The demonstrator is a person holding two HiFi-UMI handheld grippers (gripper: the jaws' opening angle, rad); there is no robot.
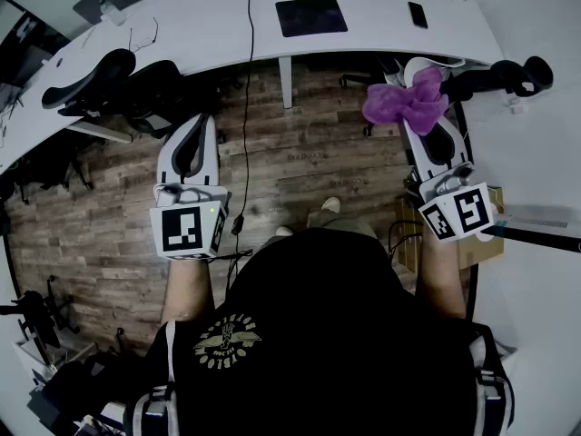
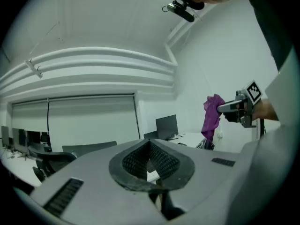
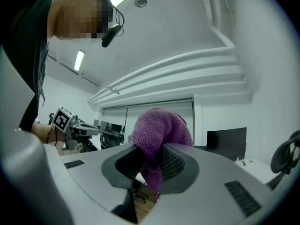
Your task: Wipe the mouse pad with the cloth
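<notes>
A dark mouse pad (image 1: 311,16) lies on the white curved desk (image 1: 200,25) far ahead of both grippers. A purple cloth (image 1: 406,101) is bunched between the jaws of my right gripper (image 1: 425,107), which is shut on it. The cloth (image 3: 157,135) rises above the jaw pads and hangs below them. My left gripper (image 1: 189,148) is held over the wooden floor, shut with nothing in it. In the left gripper view its jaws (image 2: 150,146) meet, and the cloth (image 2: 212,116) hangs from the right gripper (image 2: 234,108) off to the right.
A black phone (image 1: 418,14) lies on the desk right of the pad. A black cable (image 1: 248,80) drops from the desk to the floor. Office chairs stand at the left (image 1: 100,75) and at the right (image 1: 499,75). A cardboard box (image 1: 477,248) sits by my right side.
</notes>
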